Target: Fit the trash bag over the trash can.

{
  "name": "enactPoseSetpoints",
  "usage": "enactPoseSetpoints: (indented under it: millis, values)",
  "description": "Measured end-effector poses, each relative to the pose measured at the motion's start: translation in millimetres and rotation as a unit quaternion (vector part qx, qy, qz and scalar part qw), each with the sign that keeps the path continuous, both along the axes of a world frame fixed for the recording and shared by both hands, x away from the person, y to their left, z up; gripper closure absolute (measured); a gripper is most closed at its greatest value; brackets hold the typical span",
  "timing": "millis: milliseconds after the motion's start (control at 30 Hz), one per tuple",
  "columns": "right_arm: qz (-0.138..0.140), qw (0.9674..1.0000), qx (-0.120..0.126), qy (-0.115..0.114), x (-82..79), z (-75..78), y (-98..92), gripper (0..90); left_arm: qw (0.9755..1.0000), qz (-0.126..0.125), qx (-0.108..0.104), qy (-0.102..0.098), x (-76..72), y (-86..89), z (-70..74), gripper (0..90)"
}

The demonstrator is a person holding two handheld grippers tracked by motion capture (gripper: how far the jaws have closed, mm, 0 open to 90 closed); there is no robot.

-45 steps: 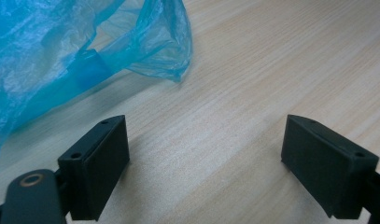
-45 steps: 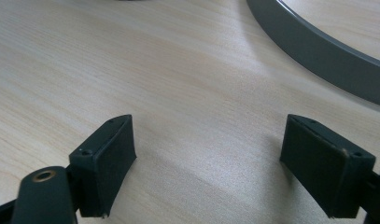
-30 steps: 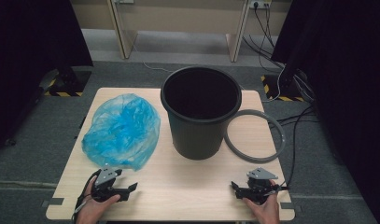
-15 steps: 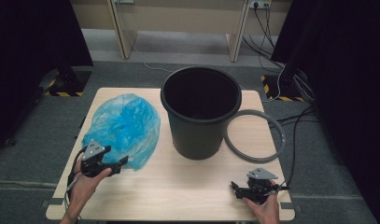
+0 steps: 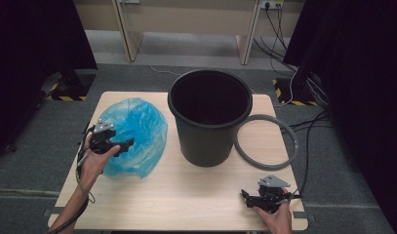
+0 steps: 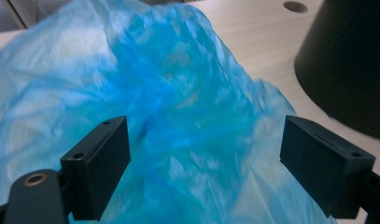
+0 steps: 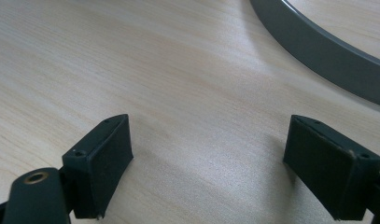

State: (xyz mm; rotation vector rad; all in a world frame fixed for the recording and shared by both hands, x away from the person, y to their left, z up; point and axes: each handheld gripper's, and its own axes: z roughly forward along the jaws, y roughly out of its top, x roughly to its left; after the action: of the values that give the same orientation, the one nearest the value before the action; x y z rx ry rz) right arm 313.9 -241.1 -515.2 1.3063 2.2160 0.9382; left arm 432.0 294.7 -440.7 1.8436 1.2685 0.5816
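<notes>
grey carpet and dark curtains surround a pale wooden table [image 5: 186, 195], where a crumpled blue plastic bag [image 5: 132, 134] lies at the left, just beside an upright black bucket [image 5: 209, 117], with a grey ring [image 5: 267, 141] flat on the bucket's other side. left gripper [image 5: 123, 145] hangs over the bag's near edge with its jaws spread wide, the blue film showing between them but not pinched. right gripper [image 5: 245, 194] rests near the table's front right corner, jaws wide apart over bare wood, holding nothing, near the ring.
</notes>
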Motion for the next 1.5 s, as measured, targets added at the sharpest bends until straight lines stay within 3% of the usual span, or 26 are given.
enactPoseSetpoints:
  millis: [133,333,467,567,667,867,967,1033,1100,1167,1300,1500]
  values:
    - [0.001,1.0,-0.001,0.0,0.2,0.0,0.0,15.2,0.9999,0.008,-0.003,0.011,21.7,-5.8,5.1,15.2]
    - [0.0,1.0,-0.001,0.002,0.3,0.2,0.1,15.0,0.9988,0.029,0.018,0.034,52.6,-14.8,-0.1,15.3]
    - [-0.002,1.0,0.002,0.004,-0.1,0.1,0.7,14.8,0.9969,0.049,0.027,0.055,71.8,-13.3,-10.1,15.2]
    - [-0.002,1.0,0.001,0.004,0.2,0.1,0.8,14.6,0.9938,0.067,0.03,0.083,85.0,-10.7,-26.5,15.8]
    - [-0.002,1.0,0.001,0.004,0.2,0.1,0.8,14.6,0.9917,0.073,0.032,0.101,90.4,-10.9,-41.4,16.2]
    - [-0.002,1.0,0.001,0.004,0.2,0.1,0.8,14.6,0.9896,0.063,0.041,0.123,89.8,-18.0,-61.0,17.0]
    - [-0.002,1.0,0.001,0.004,0.2,0.1,0.8,14.5,0.9889,0.058,0.065,0.12,88.1,-21.7,-67.7,18.7]
    - [-0.002,1.0,0.001,0.004,0.3,0.1,0.8,14.5,0.9896,0.048,0.066,0.119,87.1,-22.4,-65.6,26.0]
    - [-0.001,1.0,0.001,0.004,0.3,0.1,0.8,14.5,0.9903,0.039,0.069,0.114,84.8,-23.5,-64.0,42.1]
    - [-0.002,1.0,0.001,0.004,0.3,0.1,0.9,14.5,0.9916,0.033,0.065,0.107,82.7,-23.4,-64.3,49.7]
    - [-0.002,1.0,0.001,0.004,0.2,0.1,0.9,14.5,0.9932,0.031,0.057,0.097,79.4,-19.9,-65.4,75.9]
    - [-0.002,1.0,0.001,0.004,0.3,0.1,0.9,14.5,0.9944,0.018,0.031,0.099,74.4,-14.0,-60.1,83.6]
